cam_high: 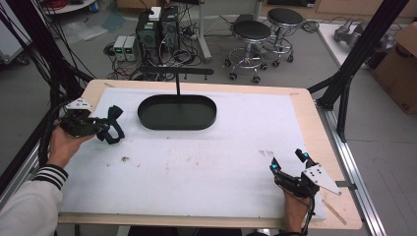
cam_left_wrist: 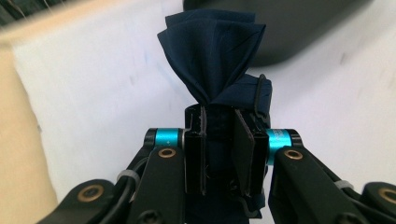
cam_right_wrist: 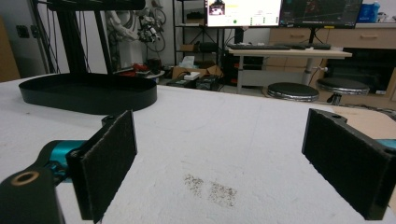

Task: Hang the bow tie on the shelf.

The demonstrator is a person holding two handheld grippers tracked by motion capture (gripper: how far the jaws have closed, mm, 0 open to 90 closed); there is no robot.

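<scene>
Across the high view: left gripper at the left edge of the worktop, carried in a hand with a striped cuff; its jaws are pinched on a dark blue folded cloth item with a strap, which sits just above the white mat, near the left end of the black oval tray but apart from it. A thin black post with a crossbar rises from the tray's far side. Right gripper near the mat's front right corner, jaws spread, nothing between them. A faint brown stain lies on the mat just ahead of it.

Left gripper view: left gripper with its jaws pressed against the dark blue folded cloth item. The fabric fans out beyond the jaw tips; a thin black band runs along its right side. Black oval tray blurred behind, white mat beneath.

Right gripper view: right gripper, jaws set wide apart, only bare white mat and the brown stain between them. Black oval tray at upper left. Stools, desks and monitors stand in the room beyond.
</scene>
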